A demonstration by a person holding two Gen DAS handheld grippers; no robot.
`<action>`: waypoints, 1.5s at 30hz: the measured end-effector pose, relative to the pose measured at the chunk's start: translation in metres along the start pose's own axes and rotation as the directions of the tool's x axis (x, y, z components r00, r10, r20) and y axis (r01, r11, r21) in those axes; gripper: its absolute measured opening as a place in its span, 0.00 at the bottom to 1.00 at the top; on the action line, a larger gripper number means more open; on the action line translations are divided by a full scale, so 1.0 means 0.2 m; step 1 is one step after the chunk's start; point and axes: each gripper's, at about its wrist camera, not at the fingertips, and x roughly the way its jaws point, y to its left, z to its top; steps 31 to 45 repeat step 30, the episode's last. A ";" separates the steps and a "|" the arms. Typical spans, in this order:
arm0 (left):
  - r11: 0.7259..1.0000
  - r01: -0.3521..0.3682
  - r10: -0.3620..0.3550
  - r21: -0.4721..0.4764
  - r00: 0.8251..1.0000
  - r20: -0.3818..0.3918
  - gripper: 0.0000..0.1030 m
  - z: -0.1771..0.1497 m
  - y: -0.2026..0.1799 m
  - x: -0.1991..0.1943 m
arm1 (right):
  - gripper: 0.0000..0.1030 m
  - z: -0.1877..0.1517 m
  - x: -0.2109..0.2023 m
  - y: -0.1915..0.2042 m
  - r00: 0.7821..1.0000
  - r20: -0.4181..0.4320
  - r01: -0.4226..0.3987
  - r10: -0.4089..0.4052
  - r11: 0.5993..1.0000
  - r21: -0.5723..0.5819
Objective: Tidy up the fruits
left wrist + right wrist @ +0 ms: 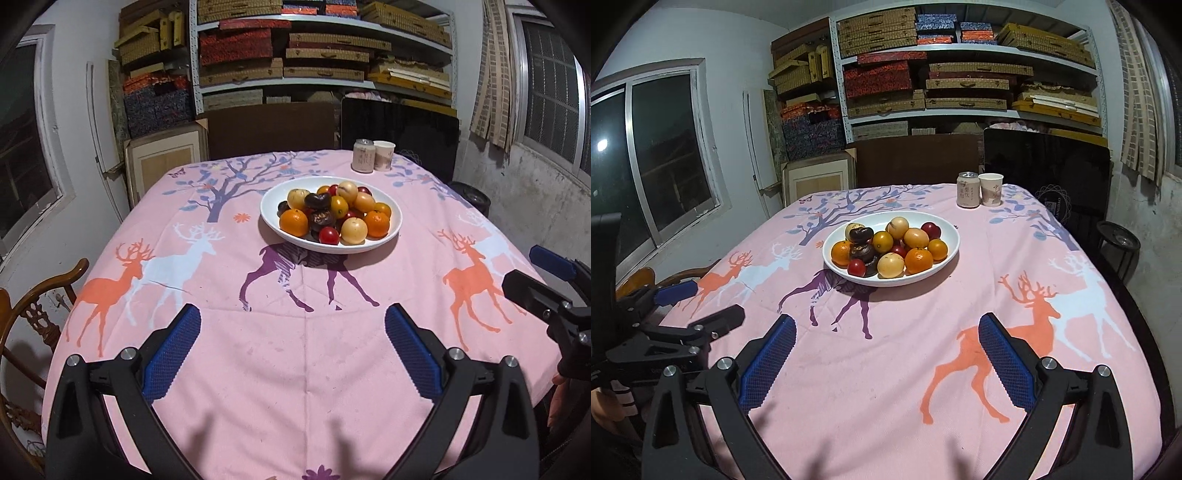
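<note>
A white oval bowl [394, 218] [951, 230] sits mid-table, piled with fruit: orange tangerines [293, 222] [918, 260], pale yellow round fruits [354, 229] [890, 265], small red ones [328, 235] [856, 267] and dark brown ones [317, 200] [861, 235]. My left gripper [293, 325] is open and empty, over the near part of the table, well short of the bowl. My right gripper [886, 328] is open and empty too, near the front edge. Each shows in the other's view, the right gripper [532, 273] at the right edge and the left gripper [701, 302] at the left.
The table wears a pink cloth [295, 369] [886, 369] with deer prints. A drink can [362, 155] [968, 190] and a paper cup [384, 155] [991, 189] stand at the far edge. A wooden chair [33, 310] is at the left. Shelves of boxes [325, 48] fill the back wall.
</note>
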 end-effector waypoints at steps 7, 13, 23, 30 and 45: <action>1.000 -0.001 0.002 -0.012 1.000 0.018 0.95 0.00 0.02 -0.09 | 0.97 -0.01 -0.08 0.00 1.000 0.015 0.011 -0.012 1.000 0.003; 1.000 -0.005 0.006 -0.023 0.999 0.035 0.95 0.00 0.03 -0.11 | 0.97 -0.02 -0.09 0.01 1.000 0.010 0.016 -0.016 1.000 0.007; 1.000 -0.010 0.009 0.011 0.999 0.051 0.95 0.00 0.01 -0.11 | 0.97 -0.02 -0.08 0.00 1.000 0.003 0.017 -0.018 1.000 0.016; 1.000 -0.021 0.021 -0.006 0.999 0.037 0.95 0.00 0.02 -0.09 | 0.97 -0.02 -0.06 -0.02 1.000 -0.007 0.022 -0.022 0.999 0.027; 1.000 -0.021 0.021 -0.006 0.999 0.037 0.95 0.00 0.02 -0.09 | 0.97 -0.02 -0.06 -0.02 1.000 -0.007 0.022 -0.022 0.999 0.027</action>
